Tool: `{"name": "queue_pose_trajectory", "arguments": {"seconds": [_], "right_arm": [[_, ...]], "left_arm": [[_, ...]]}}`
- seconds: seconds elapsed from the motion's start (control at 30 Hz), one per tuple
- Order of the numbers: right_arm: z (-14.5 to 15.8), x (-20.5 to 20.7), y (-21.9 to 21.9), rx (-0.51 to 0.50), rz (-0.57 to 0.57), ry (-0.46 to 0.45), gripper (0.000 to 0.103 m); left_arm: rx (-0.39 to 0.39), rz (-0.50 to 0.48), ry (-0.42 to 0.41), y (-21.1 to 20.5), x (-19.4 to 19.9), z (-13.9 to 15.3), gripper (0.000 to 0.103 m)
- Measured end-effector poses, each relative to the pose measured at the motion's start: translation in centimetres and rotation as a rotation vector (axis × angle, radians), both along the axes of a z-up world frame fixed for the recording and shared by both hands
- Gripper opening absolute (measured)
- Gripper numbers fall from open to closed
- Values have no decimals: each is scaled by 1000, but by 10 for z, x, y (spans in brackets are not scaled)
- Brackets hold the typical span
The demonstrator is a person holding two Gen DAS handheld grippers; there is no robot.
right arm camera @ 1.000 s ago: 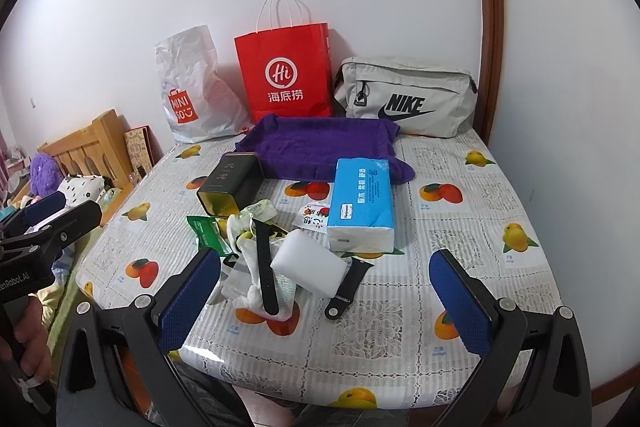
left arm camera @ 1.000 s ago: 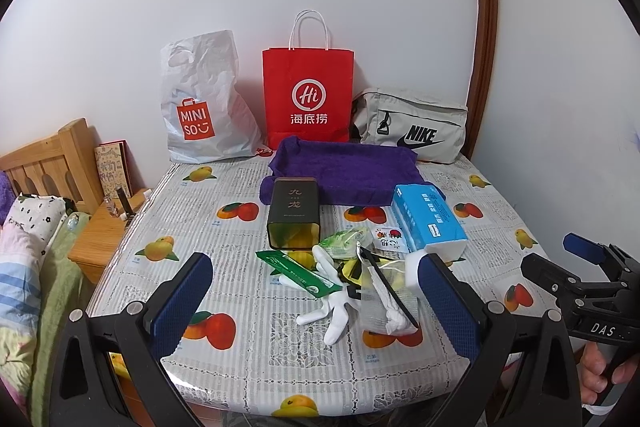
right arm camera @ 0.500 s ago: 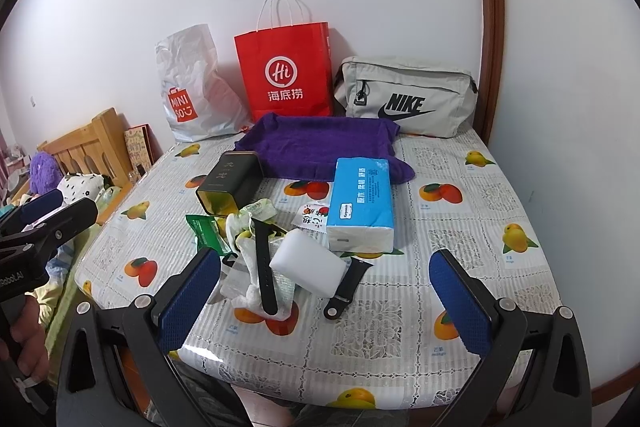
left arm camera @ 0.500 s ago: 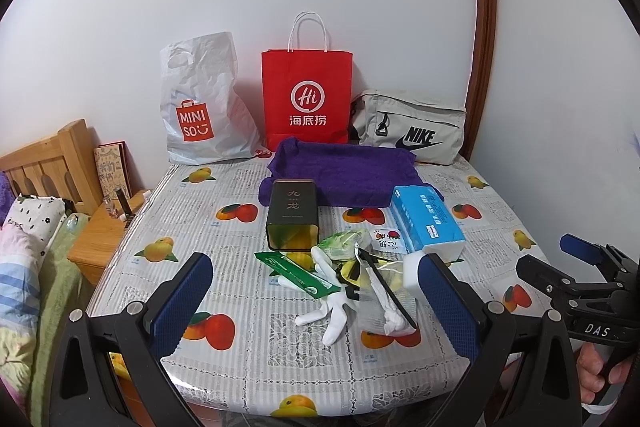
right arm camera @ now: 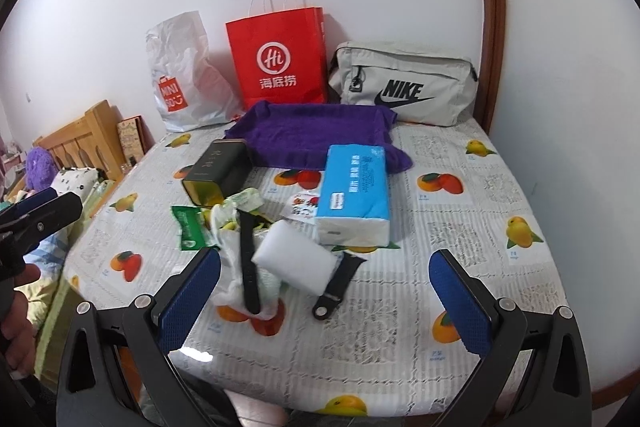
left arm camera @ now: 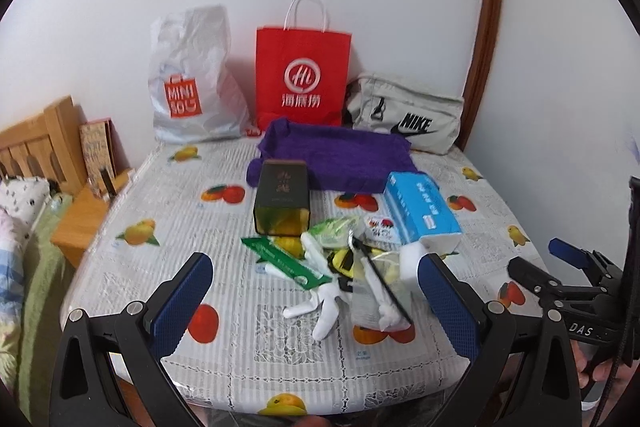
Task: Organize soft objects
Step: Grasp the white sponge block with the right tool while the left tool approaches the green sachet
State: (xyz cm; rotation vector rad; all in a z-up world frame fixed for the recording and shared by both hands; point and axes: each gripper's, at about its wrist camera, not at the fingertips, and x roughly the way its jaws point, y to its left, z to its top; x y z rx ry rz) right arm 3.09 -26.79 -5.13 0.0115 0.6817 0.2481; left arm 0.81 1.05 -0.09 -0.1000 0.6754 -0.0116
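Observation:
A pile of small things lies mid-table: a white sponge [right arm camera: 294, 257], a white glove [left arm camera: 320, 303], a black watch strap [right arm camera: 249, 263], a green packet [left arm camera: 286, 261] and a blue tissue pack [right arm camera: 354, 193]. A purple towel [right arm camera: 314, 133] lies spread behind them, in front of the bags. My left gripper [left arm camera: 316, 307] is open and empty, above the table's near edge, short of the pile. My right gripper [right arm camera: 324, 303] is open and empty, also near the front edge, with the sponge just ahead of its left finger.
A dark tin box [left arm camera: 282, 199] lies on its side by the towel. A white Miniso bag [left arm camera: 188, 79], a red paper bag [left arm camera: 302, 79] and a grey Nike bag [right arm camera: 400, 87] stand against the wall. A bed [left arm camera: 24, 227] is at the left.
Both grippers have moved slightly forward toward the pile. Both stay open and nothing on the table has moved.

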Motion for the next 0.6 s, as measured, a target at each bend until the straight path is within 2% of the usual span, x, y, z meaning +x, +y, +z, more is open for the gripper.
{"name": "queue_pose_trajectory", "arguments": {"seconds": [0.1,0.23,0.33,0.6], "right_arm": [[-9,6,-1,-4,6,2,103],[-29,22,-5,47,34,49,103],[-44,30,2,62,88,65,103],[-83,60,37,-8,224,119,103]], "left_arm": [[-20,-8,45,6,12,-18,103],[-23,12,76,10,20,-39,103],[-17,-1,93,11,27,-54,103],[-26,-8,180,18,53,-89,103]]}}
